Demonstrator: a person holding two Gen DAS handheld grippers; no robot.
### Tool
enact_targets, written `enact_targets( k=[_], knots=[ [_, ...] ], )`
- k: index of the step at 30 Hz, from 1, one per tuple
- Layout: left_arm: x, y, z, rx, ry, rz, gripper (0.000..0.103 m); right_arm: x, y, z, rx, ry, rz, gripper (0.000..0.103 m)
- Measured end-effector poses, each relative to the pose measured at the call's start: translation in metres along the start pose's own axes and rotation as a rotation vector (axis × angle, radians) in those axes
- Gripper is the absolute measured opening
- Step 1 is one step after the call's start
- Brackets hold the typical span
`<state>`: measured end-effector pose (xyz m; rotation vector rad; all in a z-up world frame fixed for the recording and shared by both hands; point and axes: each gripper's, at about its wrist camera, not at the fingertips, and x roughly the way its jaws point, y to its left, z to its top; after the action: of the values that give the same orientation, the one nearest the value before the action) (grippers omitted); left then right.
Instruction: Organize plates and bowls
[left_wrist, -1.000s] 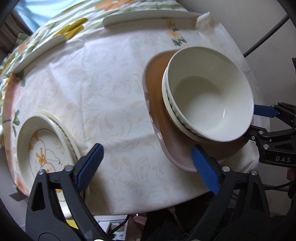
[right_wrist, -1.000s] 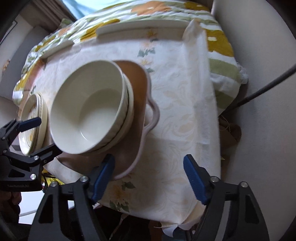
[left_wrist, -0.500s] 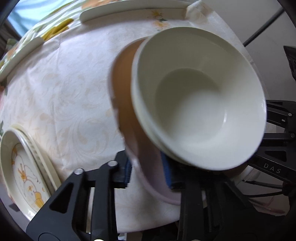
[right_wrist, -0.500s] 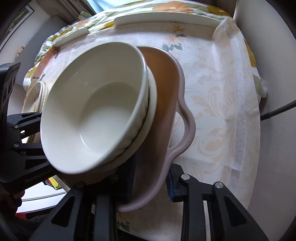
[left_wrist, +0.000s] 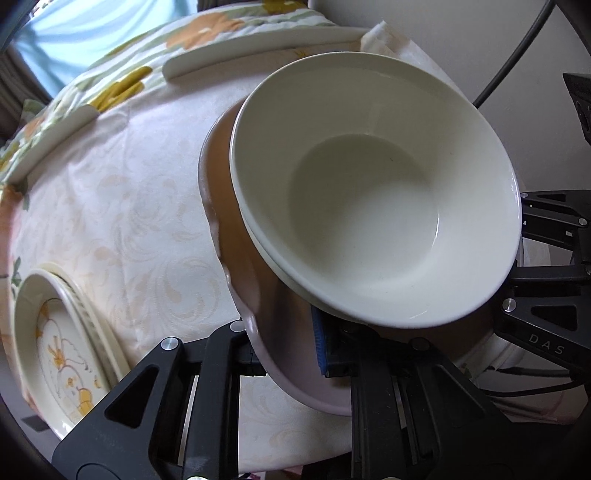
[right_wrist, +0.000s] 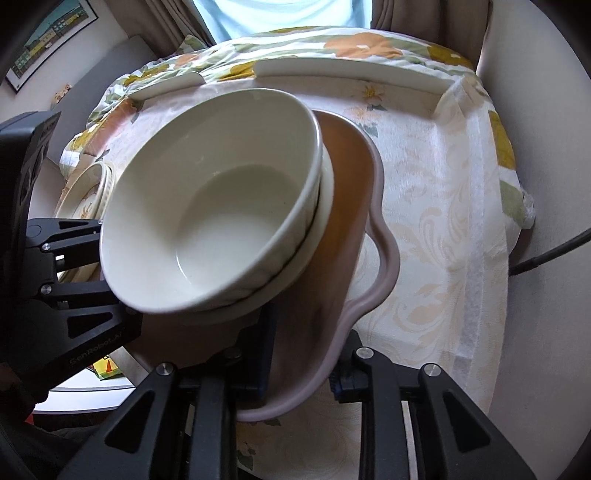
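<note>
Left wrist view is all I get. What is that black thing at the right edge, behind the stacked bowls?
Observer: In the right wrist view, that is the right gripper, shut on the near rim of the pink tray.
Operator: Is the tray's right side a plain straight edge?
Observer: No, the rim there bulges out into a rounded lobe.
Operator: Is there anything on the walls?
Observer: A framed picture hangs at the upper left.
</note>
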<state>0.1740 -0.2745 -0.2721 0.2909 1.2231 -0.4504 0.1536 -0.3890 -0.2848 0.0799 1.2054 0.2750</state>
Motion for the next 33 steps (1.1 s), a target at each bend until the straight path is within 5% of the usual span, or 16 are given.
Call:
enact_targets(
  k=[8, 18, 33],
  knots=[
    [-0.058, 0.026, 0.0, -0.035, -0.091, 0.06, 0.014, -0.037, 0.03, 0.019, -0.059, -0.069, 0.008, 0.023],
    [-0.126, 0.104, -0.031, -0.068, -0.156, 0.089, 0.014, -0.056, 0.125, 0.052, -0.112, -0.124, 0.012, 0.023],
    [-0.104, 0.23, -0.105, -0.008, -0.049, 0.05, 0.013, 0.015, 0.242, 0.052, 0.001, -0.043, 0.029, 0.023]
  ],
)
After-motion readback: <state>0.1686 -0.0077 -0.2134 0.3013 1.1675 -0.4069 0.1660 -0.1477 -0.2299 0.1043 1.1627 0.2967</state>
